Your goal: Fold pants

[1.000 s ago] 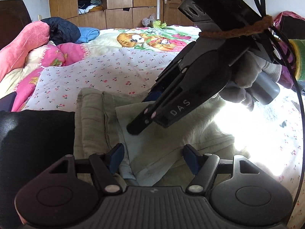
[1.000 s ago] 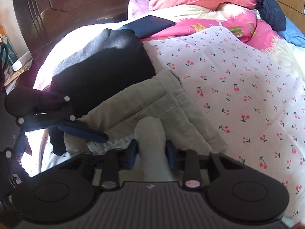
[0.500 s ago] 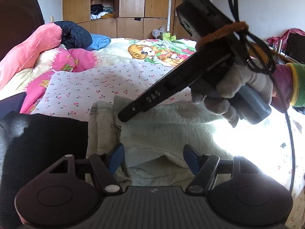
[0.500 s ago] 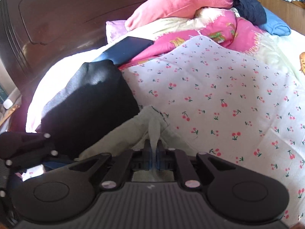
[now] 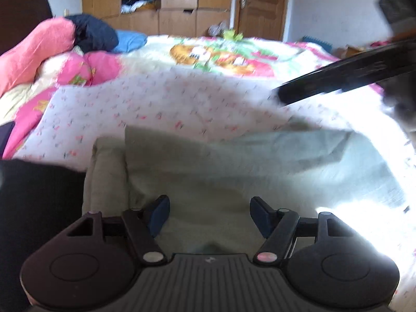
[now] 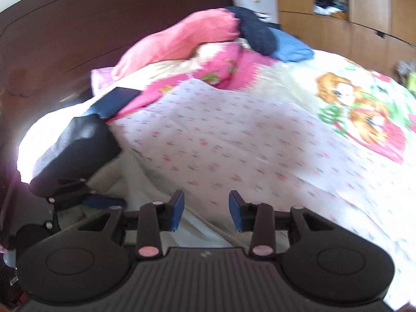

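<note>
**A:** Since half a second ago the right gripper (image 6: 206,213) has let go of the fold and swung up and away. The pants (image 5: 234,171) lie flat on the cherry-print sheet (image 5: 161,104), long axis running left to right.

**B:** Yep, the left gripper (image 5: 209,214) is nearer, right over the pants. Both sets of jaws are apart, holding nothing.

Open cherry-print sheet (image 5: 161,104) beyond the pants (image 5: 221,171): flat, passable, runs on to the cartoon quilt (image 6: 364,109). Left side blocked by black garment (image 5: 39,202), which touches the pants' left edge. Behind that, pillow pile (image 6: 182,39) and headboard (image 6: 78,39) close off that end. Right gripper (image 6: 206,212), fingers apart, hangs above the pants' right part; left gripper (image 5: 209,217), also spread, sits low over the near edge.
</note>
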`<state>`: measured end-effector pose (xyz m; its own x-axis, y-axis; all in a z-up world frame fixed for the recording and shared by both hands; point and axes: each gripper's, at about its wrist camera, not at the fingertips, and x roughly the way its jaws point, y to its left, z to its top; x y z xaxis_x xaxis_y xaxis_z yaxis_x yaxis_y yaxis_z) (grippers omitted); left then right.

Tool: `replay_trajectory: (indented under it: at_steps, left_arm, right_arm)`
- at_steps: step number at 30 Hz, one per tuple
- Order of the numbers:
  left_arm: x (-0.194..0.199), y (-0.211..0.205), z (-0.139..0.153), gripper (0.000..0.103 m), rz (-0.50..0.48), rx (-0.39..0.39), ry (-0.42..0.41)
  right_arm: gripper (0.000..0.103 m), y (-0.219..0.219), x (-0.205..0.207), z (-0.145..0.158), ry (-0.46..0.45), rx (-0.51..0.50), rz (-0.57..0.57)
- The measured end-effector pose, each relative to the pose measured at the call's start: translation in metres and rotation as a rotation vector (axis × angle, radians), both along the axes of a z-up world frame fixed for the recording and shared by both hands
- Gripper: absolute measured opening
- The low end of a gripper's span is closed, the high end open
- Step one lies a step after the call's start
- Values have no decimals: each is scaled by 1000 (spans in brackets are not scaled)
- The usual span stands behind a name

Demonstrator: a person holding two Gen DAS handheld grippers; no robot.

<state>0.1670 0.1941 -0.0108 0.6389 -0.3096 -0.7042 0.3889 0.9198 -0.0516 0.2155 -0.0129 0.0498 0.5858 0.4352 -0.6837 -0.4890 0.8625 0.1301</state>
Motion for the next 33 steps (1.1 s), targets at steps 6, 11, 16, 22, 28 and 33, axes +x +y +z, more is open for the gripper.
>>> replay_trajectory:
  at_steps: [6,11,16,22,28,33]
  left_arm:
    - [-24,-3,4,80,-38,59,9]
    - [-24,-26,24,81,-85,9,-43]
    - [-19,-46,-8,82,-112,129,39]
    - [-20,-50,-3,83,-60,112,61]
    - [-23,-63,1,83,-62,163,93]
    - [-18,-78,40,82,-126,-102,214]
  right_arm:
    - [41,-125,-58,-29,133,-16,-342]
    - [43,-148,-70,-53,228,143,-391]
    - [47,-172,-100,-77,355,355,-428]
    - [49,-171,-92,-113,458,717,-375]
    - [4,-146,-87,-107,397,678,-329]
    - [3,-139,-141,-60,229,243,-159]
